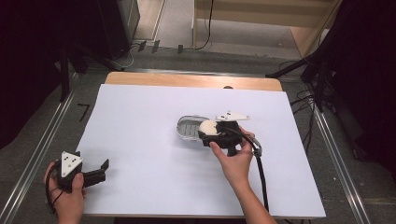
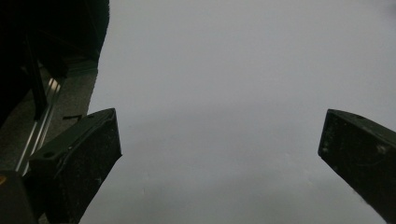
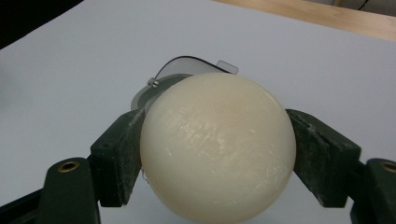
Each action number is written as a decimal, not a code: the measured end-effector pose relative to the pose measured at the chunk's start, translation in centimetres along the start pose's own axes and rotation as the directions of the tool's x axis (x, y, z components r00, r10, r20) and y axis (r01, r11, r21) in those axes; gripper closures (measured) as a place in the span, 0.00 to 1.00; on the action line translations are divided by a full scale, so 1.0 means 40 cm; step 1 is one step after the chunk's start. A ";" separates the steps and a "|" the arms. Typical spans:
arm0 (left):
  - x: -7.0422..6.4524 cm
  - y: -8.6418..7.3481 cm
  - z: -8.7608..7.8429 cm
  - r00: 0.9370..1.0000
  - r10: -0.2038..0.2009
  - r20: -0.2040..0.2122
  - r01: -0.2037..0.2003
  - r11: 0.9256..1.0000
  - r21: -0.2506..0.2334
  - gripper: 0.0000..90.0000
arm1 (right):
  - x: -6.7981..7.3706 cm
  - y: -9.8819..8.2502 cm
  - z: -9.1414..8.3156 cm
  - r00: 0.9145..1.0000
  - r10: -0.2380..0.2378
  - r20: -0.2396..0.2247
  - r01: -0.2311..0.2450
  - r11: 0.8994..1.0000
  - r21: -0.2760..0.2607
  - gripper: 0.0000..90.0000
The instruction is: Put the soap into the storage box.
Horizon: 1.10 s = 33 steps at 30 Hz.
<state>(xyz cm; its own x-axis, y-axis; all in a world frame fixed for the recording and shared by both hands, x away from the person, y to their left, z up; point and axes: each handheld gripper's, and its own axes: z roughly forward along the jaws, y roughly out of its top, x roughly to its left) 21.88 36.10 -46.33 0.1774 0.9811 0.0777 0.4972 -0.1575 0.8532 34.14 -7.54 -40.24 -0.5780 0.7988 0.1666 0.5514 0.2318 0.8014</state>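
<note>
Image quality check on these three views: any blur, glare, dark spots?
High view: even light on the white sheet, dark at both sides, soft overall. Left gripper view: dim and grey, the left claw open over bare sheet, little detail. Right gripper view: the cream ball sharp, with faint sheen and no blown glare, clamped in the right claw; the container behind is slightly soft.

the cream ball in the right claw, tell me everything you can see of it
The ball is a smooth, cream-white sphere with a slight sheen and faint scuff marks, plastic-like as far as one can tell. It looks whole and undented. The right claw holds it, one black jaw pressed against each side, just above or beside a small grey dish with a ribbed floor, near the middle of the white table cover. Whether its underside touches the dish cannot be told.
</note>
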 end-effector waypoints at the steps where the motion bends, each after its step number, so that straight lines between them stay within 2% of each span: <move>1: 0.000 0.000 0.000 1.000 0.000 0.000 0.000 1.000 0.000 0.00 | 0.000 0.000 0.000 1.000 0.000 0.000 0.000 1.000 0.000 0.28; 6: 0.000 0.001 0.002 1.000 0.003 0.001 -0.003 1.000 0.009 0.00 | 0.021 0.013 0.025 1.000 -0.010 -0.003 0.010 1.000 0.015 0.28; 15: 0.000 0.001 0.001 1.000 0.004 0.003 -0.004 1.000 0.007 0.00 | 0.024 0.039 0.072 1.000 0.007 -0.005 -0.007 0.999 0.033 0.28; 23: 0.000 0.001 0.001 1.000 0.003 0.005 -0.003 1.000 0.006 0.00 | 0.016 0.029 0.113 1.000 0.027 0.002 -0.027 0.998 0.062 0.28; 25: 0.000 0.001 0.001 1.000 0.004 0.005 -0.004 1.000 0.006 0.00 | 0.010 0.025 0.128 0.999 0.053 -0.006 -0.053 0.996 0.071 0.28; 33: -0.001 0.001 0.001 1.000 0.005 0.004 -0.005 1.000 0.009 0.00 | 0.008 0.020 0.155 0.997 0.078 -0.006 -0.077 0.993 0.084 0.27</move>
<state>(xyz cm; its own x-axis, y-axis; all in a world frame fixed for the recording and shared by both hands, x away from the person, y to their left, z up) 21.92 36.05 -46.32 0.1835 0.9797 0.0801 0.5039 -0.1637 0.8481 38.12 -3.68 -43.11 -0.5365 0.8114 0.2319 0.6433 0.2153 0.7348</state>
